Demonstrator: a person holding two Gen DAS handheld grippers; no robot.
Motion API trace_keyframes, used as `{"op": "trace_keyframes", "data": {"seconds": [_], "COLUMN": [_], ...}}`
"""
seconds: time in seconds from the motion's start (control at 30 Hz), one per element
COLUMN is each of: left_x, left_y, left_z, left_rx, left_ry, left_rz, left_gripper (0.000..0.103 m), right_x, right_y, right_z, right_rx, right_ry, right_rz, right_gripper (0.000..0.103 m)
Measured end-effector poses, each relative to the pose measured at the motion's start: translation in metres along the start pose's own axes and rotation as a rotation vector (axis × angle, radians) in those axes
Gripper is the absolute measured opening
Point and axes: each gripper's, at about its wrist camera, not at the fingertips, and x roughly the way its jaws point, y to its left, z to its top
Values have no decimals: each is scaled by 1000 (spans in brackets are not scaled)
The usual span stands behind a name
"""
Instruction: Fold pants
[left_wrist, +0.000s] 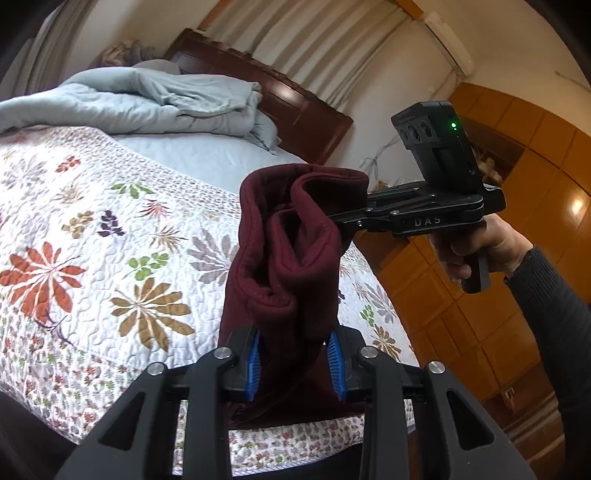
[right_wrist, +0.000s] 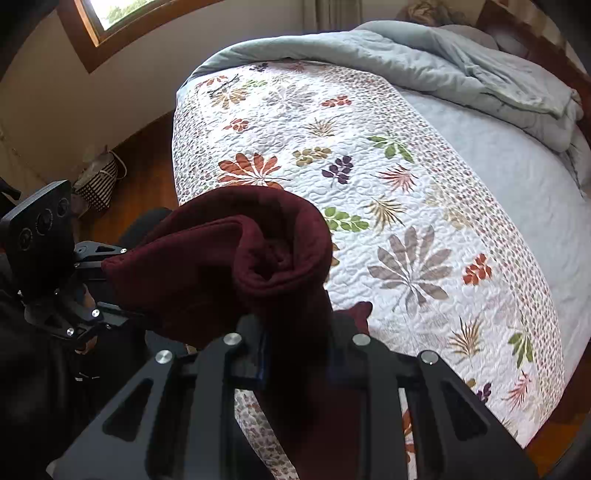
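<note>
Both the left gripper (left_wrist: 295, 363) and right gripper (right_wrist: 295, 354) clamp the maroon pants (left_wrist: 291, 251) above the bed (left_wrist: 110, 221) (mid-lift, apparently), which next need spreading flat.

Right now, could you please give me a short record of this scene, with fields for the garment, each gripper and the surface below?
garment: dark red pants, bunched, held up between both grippers
left gripper: shut on the pants
right gripper: shut on the pants
surface below: bed with floral quilt
also on bed: rumpled pale blue duvet near the dark headboard
fold state: not laid flat yet
</note>
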Motion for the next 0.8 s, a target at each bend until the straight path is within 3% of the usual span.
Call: {"op": "trace_keyframes", "data": {"seconds": [0.8], "left_x": [65], "left_y": [-97], "left_z": [-27], "left_rx": [191], "left_ry": [130], "left_rz": [-96], "left_gripper": [30], "right_x": [-30], "right_y": [-47], "right_z": [-119], "right_rx": [128], "right_ry": [-79], "right_rz": [-61], "right_gripper": [22]}}
